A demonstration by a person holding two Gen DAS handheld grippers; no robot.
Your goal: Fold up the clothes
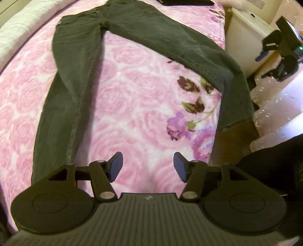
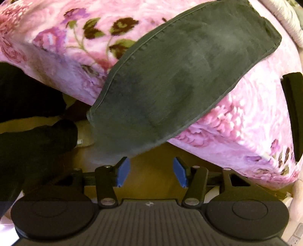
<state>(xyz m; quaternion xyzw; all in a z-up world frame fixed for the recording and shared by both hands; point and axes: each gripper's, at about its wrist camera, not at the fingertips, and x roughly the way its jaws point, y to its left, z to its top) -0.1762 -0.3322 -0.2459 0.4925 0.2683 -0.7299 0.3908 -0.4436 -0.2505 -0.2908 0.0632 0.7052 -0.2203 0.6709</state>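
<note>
Dark olive trousers point(image 1: 79, 62) lie spread on a pink floral blanket point(image 1: 136, 90), legs apart in a V. One leg runs down the left; the other leg point(image 1: 233, 90) bends over the bed's right edge. My left gripper point(image 1: 148, 166) hovers open above the blanket between the two legs, nothing between its blue pads. In the right wrist view the hanging trouser leg point(image 2: 170, 79) drapes over the bed's edge, its hem just above my right gripper point(image 2: 151, 171), which is open and empty. The right gripper's body point(image 1: 282, 51) shows at the far right of the left wrist view.
A white quilt point(image 1: 20, 30) lies along the bed's far left. A white bin point(image 1: 244, 34) and clear plastic wrapping point(image 1: 274, 100) stand beside the bed on the right. A dark flat object point(image 1: 187, 2) sits at the bed's far end. A dark sleeve point(image 2: 28, 98) fills the left.
</note>
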